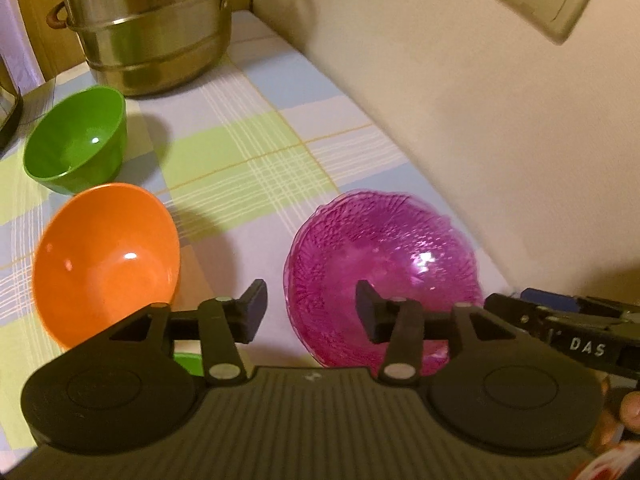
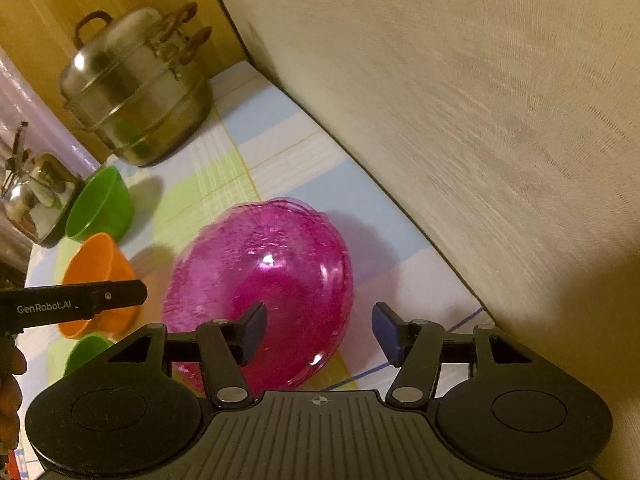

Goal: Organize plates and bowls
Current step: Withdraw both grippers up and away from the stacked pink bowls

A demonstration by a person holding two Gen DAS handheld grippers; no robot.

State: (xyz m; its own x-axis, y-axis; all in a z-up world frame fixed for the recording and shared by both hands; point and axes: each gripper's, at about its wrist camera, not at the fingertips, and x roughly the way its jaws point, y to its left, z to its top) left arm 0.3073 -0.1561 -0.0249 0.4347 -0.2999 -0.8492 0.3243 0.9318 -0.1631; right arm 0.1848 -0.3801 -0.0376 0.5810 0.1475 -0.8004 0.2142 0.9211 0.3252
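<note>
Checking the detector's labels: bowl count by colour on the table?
Green: 2, green bowl and a partly hidden green one
Orange: 1, orange bowl
Pink: 1, pink glass bowl
Total: 4

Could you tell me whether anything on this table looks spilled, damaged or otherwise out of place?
Nothing stands out. The pink patterned glass bowl, the orange plastic bowl and the green plastic bowl all sit upright and apart on the checked tablecloth, empty and without visible cracks. The stacked metal steamer pot stands level at the far end.
</note>
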